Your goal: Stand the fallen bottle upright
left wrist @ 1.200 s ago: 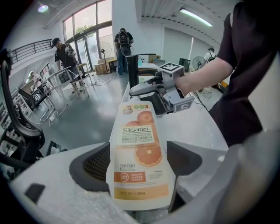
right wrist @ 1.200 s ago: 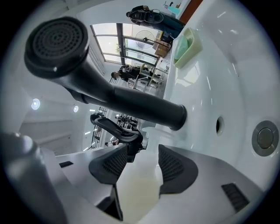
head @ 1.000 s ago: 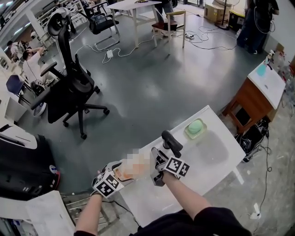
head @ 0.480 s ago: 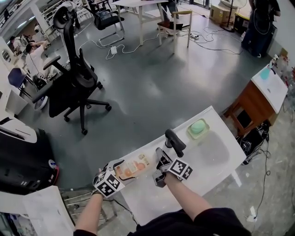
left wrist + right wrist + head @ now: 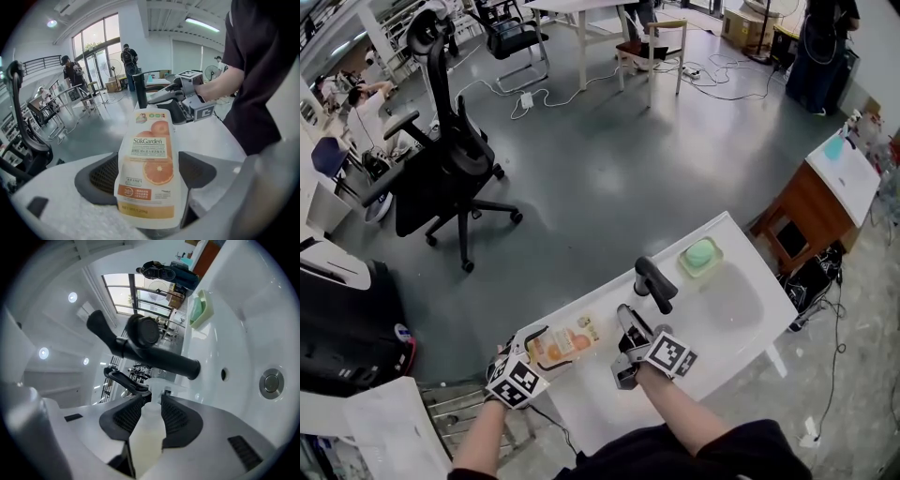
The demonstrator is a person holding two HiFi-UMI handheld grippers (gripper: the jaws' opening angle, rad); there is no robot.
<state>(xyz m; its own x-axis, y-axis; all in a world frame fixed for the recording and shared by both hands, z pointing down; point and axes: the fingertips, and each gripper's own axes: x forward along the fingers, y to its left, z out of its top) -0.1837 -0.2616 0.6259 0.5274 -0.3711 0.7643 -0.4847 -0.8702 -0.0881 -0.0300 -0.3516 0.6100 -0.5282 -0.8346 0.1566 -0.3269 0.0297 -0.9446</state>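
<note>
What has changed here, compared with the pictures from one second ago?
The right gripper has drawn a little away from the black tap, and its jaws are closing on the white neck of the orange-labelled plastic bottle. Unchanged: the left gripper grips the bottle's base; the bottle lies on its side.

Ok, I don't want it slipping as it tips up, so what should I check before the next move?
1. Left gripper on bottle body: ok, jaws clamp its lower half.
2. Right gripper on neck: ok, jaws closing on it.
3. Bottle upright: not ok, it lies on its side.
4. Faucet clear of the swing: cannot tell, it stands close.
5. Bare counter to stand it on: ok.
</note>
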